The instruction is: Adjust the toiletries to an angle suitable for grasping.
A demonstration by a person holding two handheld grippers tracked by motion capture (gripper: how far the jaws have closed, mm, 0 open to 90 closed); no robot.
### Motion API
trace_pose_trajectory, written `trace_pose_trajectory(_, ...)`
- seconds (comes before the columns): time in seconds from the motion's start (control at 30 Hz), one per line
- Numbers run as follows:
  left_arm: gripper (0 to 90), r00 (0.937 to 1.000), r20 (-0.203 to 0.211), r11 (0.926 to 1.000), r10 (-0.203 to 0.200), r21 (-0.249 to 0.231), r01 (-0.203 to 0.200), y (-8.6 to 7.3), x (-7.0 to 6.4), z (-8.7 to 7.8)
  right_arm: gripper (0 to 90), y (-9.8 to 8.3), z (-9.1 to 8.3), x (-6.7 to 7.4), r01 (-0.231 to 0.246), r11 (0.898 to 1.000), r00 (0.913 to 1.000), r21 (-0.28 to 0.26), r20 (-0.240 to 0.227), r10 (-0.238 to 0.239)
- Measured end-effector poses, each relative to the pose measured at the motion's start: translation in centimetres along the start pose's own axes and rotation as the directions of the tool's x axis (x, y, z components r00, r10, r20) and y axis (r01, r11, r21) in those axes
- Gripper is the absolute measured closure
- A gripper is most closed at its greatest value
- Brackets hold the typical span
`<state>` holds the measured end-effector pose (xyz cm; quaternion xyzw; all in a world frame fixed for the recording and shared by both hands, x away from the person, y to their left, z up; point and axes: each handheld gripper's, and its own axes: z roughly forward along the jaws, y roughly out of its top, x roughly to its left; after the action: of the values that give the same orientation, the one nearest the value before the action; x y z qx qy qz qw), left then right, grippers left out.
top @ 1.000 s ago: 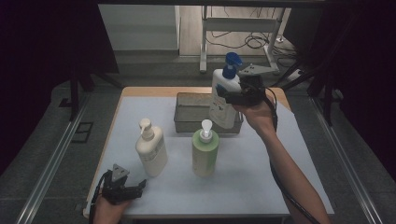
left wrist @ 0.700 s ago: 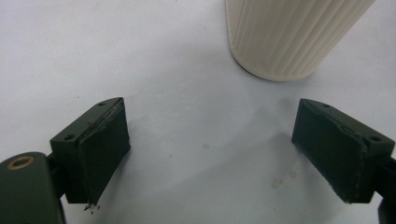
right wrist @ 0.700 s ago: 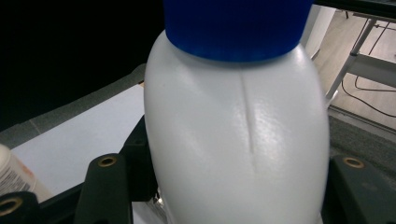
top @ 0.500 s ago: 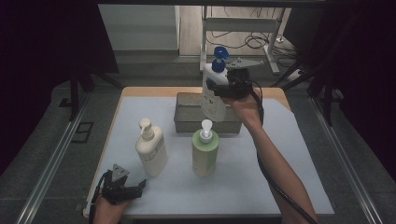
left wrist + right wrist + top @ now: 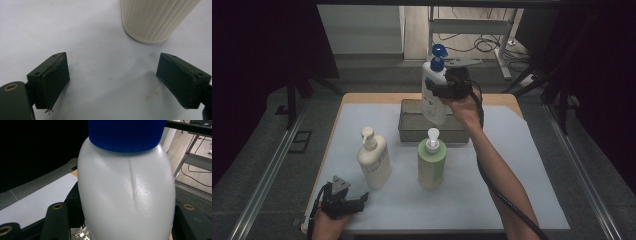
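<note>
- so the right tool [image 5: 443,91] has carried the white bottle [image 5: 433,95] left across the far end of the surface since a second ago, and now it hangs above the grey tray [image 5: 408,131], a bit tilted.
- looks like the bottle is headed into that tray, just not lowered yet.
- jaws are clamped on the bottle's sides, no slack that i can see.
- the bottle itself: glossy white plastic, rounded shoulders, a seam down the middle, blue cap [image 5: 127,133] on top.
- left tool [image 5: 343,201] sits wide open and empty on the surface near the cream pump bottle [image 5: 374,160]; the green one [image 5: 432,161] stands beside that.
</note>
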<state>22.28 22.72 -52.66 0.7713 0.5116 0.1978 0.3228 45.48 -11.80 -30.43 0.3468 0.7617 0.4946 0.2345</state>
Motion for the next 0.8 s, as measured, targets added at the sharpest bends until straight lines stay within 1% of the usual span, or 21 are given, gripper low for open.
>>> trace_pose_trajectory(0.4, 10.7, 1.0000, 0.001, 1.0000, -0.002, 0.003, 0.002, 0.0, 0.0, 0.0, 41.1, -0.2, 3.2, 0.7, 0.009, 1.000, 1.0000, 0.011, -0.003, -0.009)
trace_pose_trajectory(0.57, 10.7, 1.0000, 0.001, 1.0000, -0.003, 0.002, 0.003, 0.0, 0.0, 0.0, 41.1, -0.2, 4.2, 1.0, 0.010, 1.000, 0.9999, 0.010, -0.013, -0.010)
trace_pose_trajectory(0.8, 10.6, 1.0000, 0.002, 1.0000, -0.003, 0.003, 0.003, 0.0, 0.0, 0.0, 41.1, -0.6, 5.5, 1.3, 0.012, 1.000, 0.9999, 0.015, -0.012, -0.012)
